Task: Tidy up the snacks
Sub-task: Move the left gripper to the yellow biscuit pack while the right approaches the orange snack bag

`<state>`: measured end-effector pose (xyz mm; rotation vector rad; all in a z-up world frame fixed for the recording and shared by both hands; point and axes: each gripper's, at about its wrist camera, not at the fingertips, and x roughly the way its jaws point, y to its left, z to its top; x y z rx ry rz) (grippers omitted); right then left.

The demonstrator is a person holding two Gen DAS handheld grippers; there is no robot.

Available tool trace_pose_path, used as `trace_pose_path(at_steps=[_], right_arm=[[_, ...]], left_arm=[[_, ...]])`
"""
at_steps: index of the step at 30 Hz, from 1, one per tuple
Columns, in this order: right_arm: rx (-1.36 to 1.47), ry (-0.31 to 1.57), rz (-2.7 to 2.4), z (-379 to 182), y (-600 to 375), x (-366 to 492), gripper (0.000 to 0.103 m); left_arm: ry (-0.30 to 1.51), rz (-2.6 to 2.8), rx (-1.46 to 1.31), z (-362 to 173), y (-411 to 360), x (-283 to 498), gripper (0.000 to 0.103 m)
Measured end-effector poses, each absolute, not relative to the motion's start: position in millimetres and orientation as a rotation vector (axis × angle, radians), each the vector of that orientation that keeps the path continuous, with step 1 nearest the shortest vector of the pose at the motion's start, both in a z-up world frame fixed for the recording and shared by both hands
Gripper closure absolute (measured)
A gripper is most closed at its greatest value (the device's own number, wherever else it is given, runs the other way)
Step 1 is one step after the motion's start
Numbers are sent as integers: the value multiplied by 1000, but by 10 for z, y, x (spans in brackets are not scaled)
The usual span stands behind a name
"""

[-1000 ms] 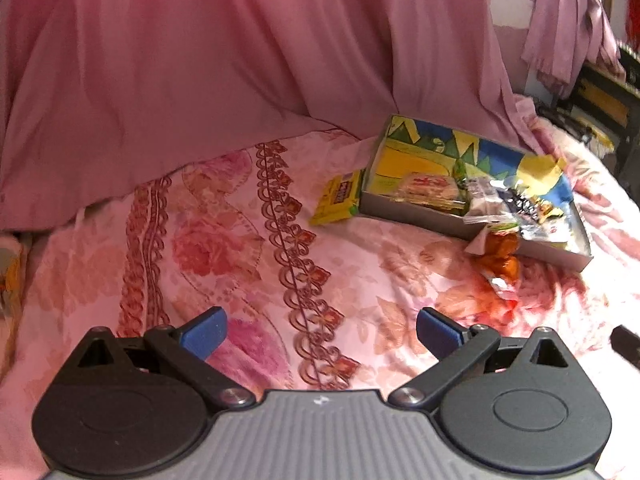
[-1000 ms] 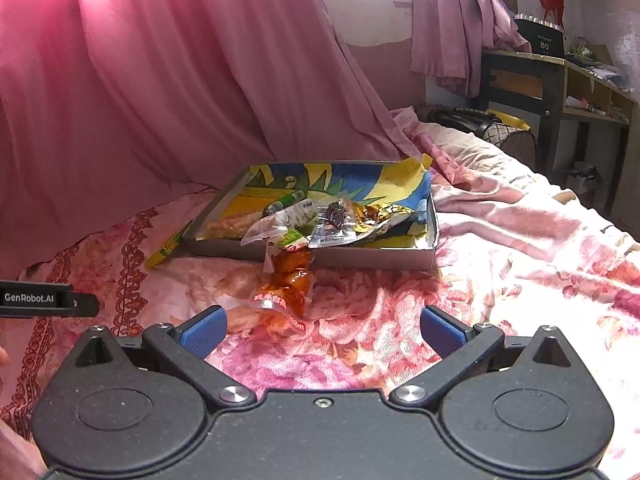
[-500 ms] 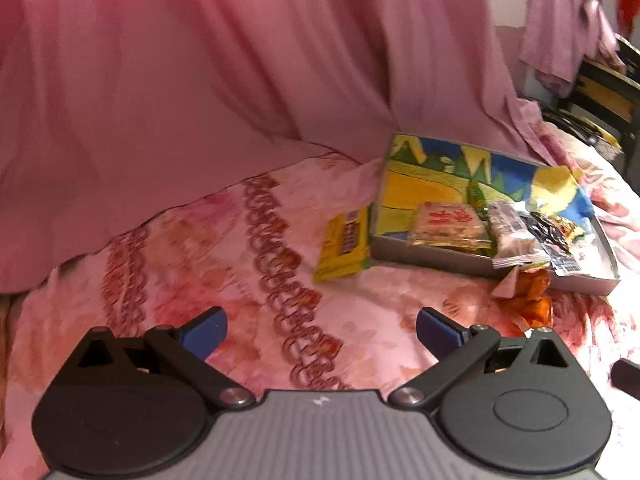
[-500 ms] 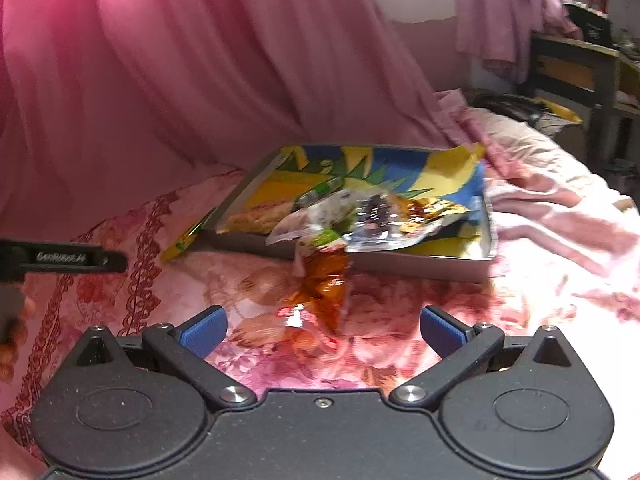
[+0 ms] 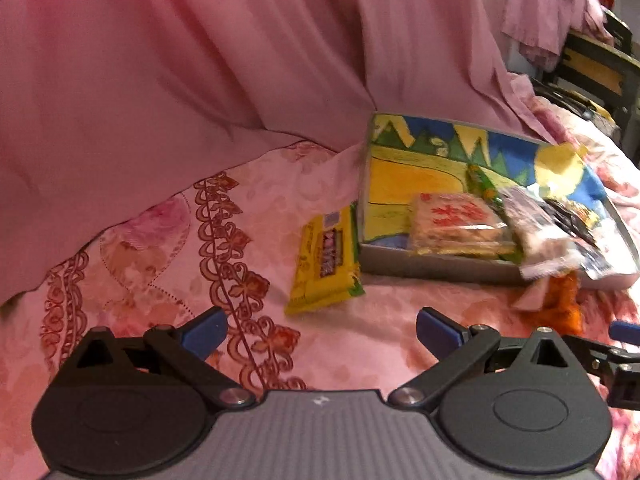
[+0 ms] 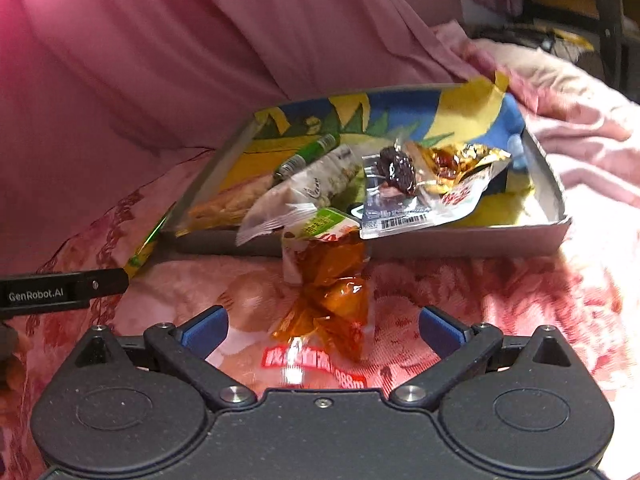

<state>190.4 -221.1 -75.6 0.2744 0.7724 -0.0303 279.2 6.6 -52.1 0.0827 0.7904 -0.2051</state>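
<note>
A shallow grey box (image 5: pixel 432 270) with a blue and yellow lining lies on the flowered bedspread and holds several snack packets; it also shows in the right wrist view (image 6: pixel 472 244). A yellow snack bar (image 5: pixel 326 262) lies on the bedspread just left of the box. An orange snack packet (image 6: pixel 332 300) lies on the bedspread in front of the box. My left gripper (image 5: pixel 320 330) is open and empty, just short of the yellow bar. My right gripper (image 6: pixel 322 326) is open, with the orange packet lying between its fingers.
Pink cloth (image 5: pixel 200 60) hangs behind the bed. A dark shelf unit (image 5: pixel 600 68) stands at the far right. The left gripper's side (image 6: pixel 64 290) shows at the left edge of the right wrist view. Rumpled pink bedding (image 6: pixel 580 128) lies right of the box.
Both grippers have moved forward and down towards the bed. The yellow bar and the orange packet are now much closer. Both grippers stay open.
</note>
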Motion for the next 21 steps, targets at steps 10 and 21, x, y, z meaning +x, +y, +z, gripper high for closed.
trace_pose_path(at_steps=[10,21], right_arm=[[276,816,-29,-1000,-2154,2190,12],[216,780,11,-1008,-1997,2239,26]], left_arm=[[790,-226,34,-722,103,3157,1],[752,-236,119,-802,-8,3290,4]])
